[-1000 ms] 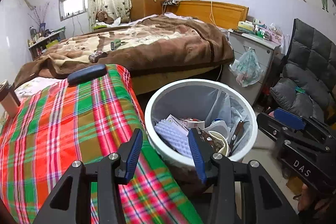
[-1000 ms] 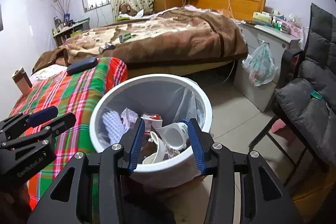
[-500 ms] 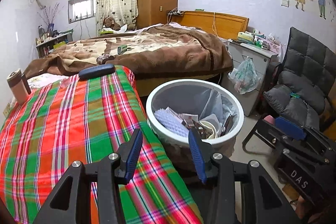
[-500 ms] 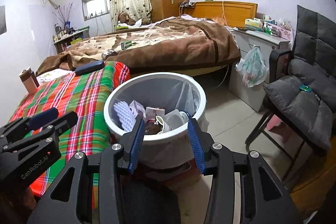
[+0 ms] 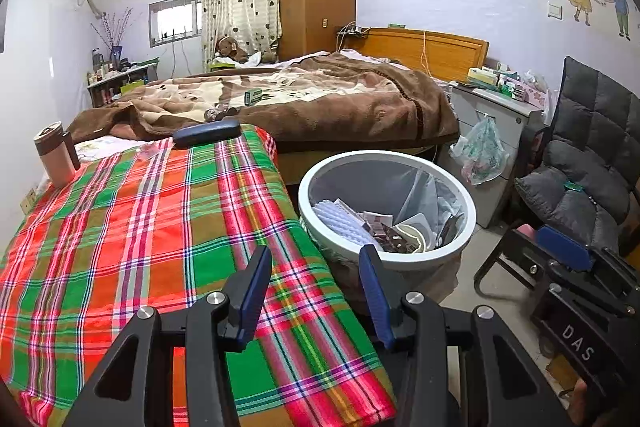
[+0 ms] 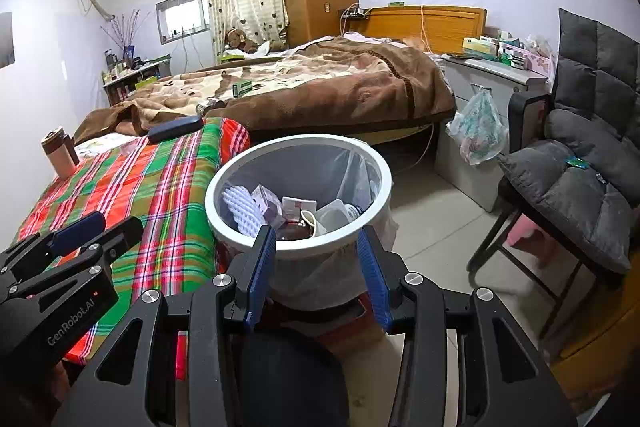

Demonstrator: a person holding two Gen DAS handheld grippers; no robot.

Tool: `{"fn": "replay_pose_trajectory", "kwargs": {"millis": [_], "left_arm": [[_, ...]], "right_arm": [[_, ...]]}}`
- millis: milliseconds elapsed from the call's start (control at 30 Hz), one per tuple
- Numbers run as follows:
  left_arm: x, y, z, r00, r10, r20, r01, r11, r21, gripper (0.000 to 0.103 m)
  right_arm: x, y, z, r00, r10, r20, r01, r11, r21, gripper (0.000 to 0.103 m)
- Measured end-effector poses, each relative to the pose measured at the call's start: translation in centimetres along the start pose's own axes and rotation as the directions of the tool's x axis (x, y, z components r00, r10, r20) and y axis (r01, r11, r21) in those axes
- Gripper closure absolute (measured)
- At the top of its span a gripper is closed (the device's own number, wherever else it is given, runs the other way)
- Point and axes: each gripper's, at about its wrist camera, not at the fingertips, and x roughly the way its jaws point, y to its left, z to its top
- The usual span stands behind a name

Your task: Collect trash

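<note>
Pulling back from the bin, I see more of the room than a second ago: in my left wrist view the white trash bin (image 5: 387, 211) then filled the middle of the frame between my fingers, and now it sits smaller, off to the right, with much more of the plaid-covered surface (image 5: 132, 235) showing in front. In my right wrist view the bin (image 6: 298, 193) has likewise shrunk, its rim now above my fingertips rather than around them.

My left claw (image 5: 316, 291) is spread with nothing between its blue pads, hovering over the near corner of the plaid cloth. My right claw (image 6: 316, 275) is also spread and empty, lined up with the near wall of the bin. Neither gap has changed.

The bin stands on the floor just beside the edge of the surface, between it and the bed (image 5: 320, 107). It is round, white-rimmed, lined with a grey bag, and partly full: a white ribbed foam piece (image 6: 242, 211) lies at the left, small cartons (image 6: 298, 205) in the middle, a white cup-like container (image 6: 332, 217) to the right, and dark scraps near the front.

On the far end of the surface lie a dark blue case (image 5: 207, 133) and an upright tumbler (image 5: 56, 155). A grey padded chair (image 6: 580, 171) stands at the right.
</note>
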Motion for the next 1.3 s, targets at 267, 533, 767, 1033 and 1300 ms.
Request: {"fn": "replay_pose_trajectory", "kwargs": {"millis": [267,533,767,1033,1300], "left_arm": [[-0.6,0.0,-0.2,1.000,0.019,0.017,-0.019,1.000,0.008,0.058],[-0.8,0.0,-0.2,1.000,0.019,0.020,-0.019,1.000,0.002,0.058],[-1.0,0.1,-0.2,0.999,0.021,0.024,-0.021,1.000,-0.001,0.058],[-1.2,-0.1,-0.1,1.000,0.019,0.020,-0.019,1.000,-0.002,0.058],[-1.1,0.1,-0.1,1.000,0.022,0.022,-0.022,1.000,-0.005,0.058]], "right_arm": [[-0.3,0.4,-0.1,1.000,0.000,0.011,0.000,1.000,0.000,0.059],[-0.3,0.7,0.0,1.000,0.005,0.009,-0.005,1.000,-0.007,0.059],[-0.3,0.8,0.0,1.000,0.006,0.008,-0.006,1.000,-0.008,0.059],[-0.4,1.1,0.0,1.000,0.010,0.006,-0.010,1.000,-0.010,0.059],[-0.5,1.1,0.0,1.000,0.008,0.007,-0.008,1.000,-0.009,0.059]]}}
